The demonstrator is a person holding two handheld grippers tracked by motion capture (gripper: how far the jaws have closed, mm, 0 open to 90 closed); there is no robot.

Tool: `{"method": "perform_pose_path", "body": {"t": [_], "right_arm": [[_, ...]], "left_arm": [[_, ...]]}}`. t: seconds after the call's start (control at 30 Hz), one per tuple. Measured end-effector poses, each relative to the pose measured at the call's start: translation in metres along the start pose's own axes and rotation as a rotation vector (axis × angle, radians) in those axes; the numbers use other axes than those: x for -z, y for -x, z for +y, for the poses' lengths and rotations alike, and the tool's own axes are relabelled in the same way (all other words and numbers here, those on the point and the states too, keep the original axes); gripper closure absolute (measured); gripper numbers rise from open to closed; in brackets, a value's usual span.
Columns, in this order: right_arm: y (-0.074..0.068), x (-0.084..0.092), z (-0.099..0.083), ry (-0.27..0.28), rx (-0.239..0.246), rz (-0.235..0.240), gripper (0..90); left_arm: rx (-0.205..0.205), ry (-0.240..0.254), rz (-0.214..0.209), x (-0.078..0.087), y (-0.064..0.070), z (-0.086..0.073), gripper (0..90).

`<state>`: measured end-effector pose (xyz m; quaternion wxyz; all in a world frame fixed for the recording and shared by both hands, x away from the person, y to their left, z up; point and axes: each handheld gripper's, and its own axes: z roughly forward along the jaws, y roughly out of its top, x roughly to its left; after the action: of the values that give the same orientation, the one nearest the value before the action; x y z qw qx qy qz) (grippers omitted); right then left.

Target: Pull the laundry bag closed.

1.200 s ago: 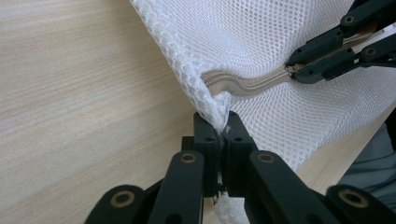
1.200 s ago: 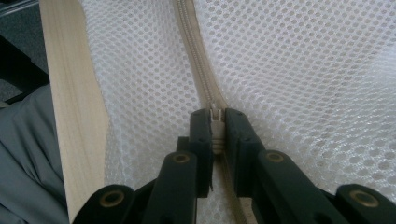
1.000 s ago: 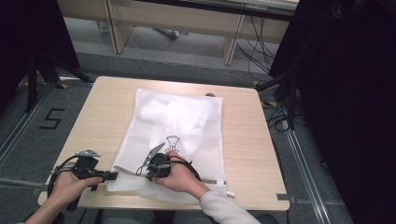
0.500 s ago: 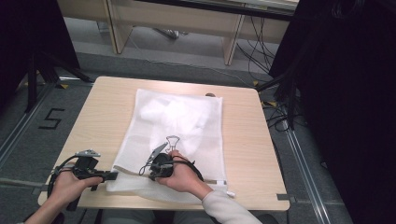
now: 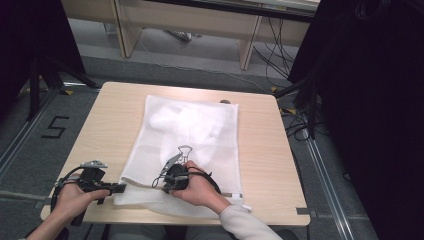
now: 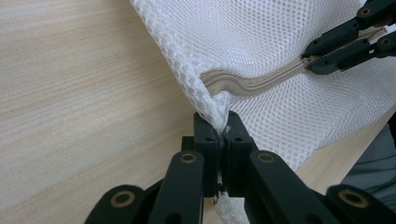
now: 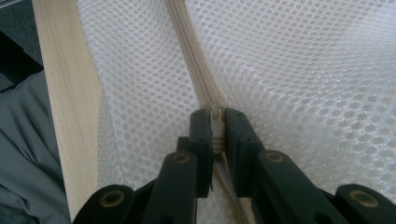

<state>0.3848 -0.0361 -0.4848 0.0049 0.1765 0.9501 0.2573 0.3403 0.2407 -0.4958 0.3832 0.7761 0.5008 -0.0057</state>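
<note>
A white mesh laundry bag (image 5: 200, 145) lies flat on the wooden table (image 5: 115, 115), with something white bunched inside its far half (image 5: 185, 122). Its beige zipper (image 6: 252, 84) runs along the near edge. My left gripper (image 5: 121, 188) is shut on the bag's near left corner (image 6: 212, 109), the mesh pinched between its jaws (image 6: 223, 123). My right gripper (image 5: 161, 183) sits a little to the right on the same edge. It is shut on the zipper pull (image 7: 215, 122), with the zipper (image 7: 187, 46) running away ahead of its jaws. The right gripper (image 6: 309, 61) also shows at the top right of the left gripper view.
Bare tabletop lies left (image 5: 105, 135) and right (image 5: 265, 150) of the bag. The near table edge (image 7: 60, 116) is close under both hands, with grey-clothed legs (image 7: 23, 154) below it. Desk legs (image 5: 250, 42) and cables (image 5: 295, 115) stand on the floor beyond.
</note>
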Motion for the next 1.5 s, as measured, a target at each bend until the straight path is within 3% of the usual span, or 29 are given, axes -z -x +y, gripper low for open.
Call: {"method": "perform_pose_path", "body": {"t": [0.1,0.13,0.2,0.8,0.87,1.17,1.2,1.23,1.5], "right_arm": [[0.0,0.001,-0.001,0.0,0.001,-0.002,82.7],[-0.001,0.002,-0.001,-0.004,-0.019,0.007,82.6],[0.0,0.003,-0.001,0.001,-0.001,-0.005,82.7],[0.003,0.009,-0.007,-0.007,-0.009,-0.006,82.7],[0.003,0.01,-0.008,-0.008,-0.019,-0.002,82.7],[0.004,0.013,-0.01,0.0,-0.014,-0.003,82.6],[0.005,0.013,-0.01,0.001,-0.012,-0.002,82.6],[0.004,0.013,-0.01,-0.001,-0.01,-0.009,82.6],[0.006,0.016,-0.014,-0.004,-0.017,-0.007,82.6]], "left_arm": [[0.002,0.002,0.001,0.0,0.0,0.0,86.3],[0.004,0.004,-0.001,0.0,0.0,0.0,86.3],[0.004,0.004,0.0,0.0,0.0,0.0,86.3],[0.002,0.005,0.004,0.0,0.0,0.0,86.3],[-0.029,-0.024,0.006,0.002,-0.002,0.001,86.3],[-0.032,-0.024,0.006,0.002,-0.002,0.001,86.3],[-0.016,-0.008,0.009,0.001,-0.001,0.0,86.3],[-0.032,-0.024,0.005,0.003,-0.003,0.001,86.3],[-0.032,-0.023,0.009,0.002,-0.003,0.001,86.3]]}}
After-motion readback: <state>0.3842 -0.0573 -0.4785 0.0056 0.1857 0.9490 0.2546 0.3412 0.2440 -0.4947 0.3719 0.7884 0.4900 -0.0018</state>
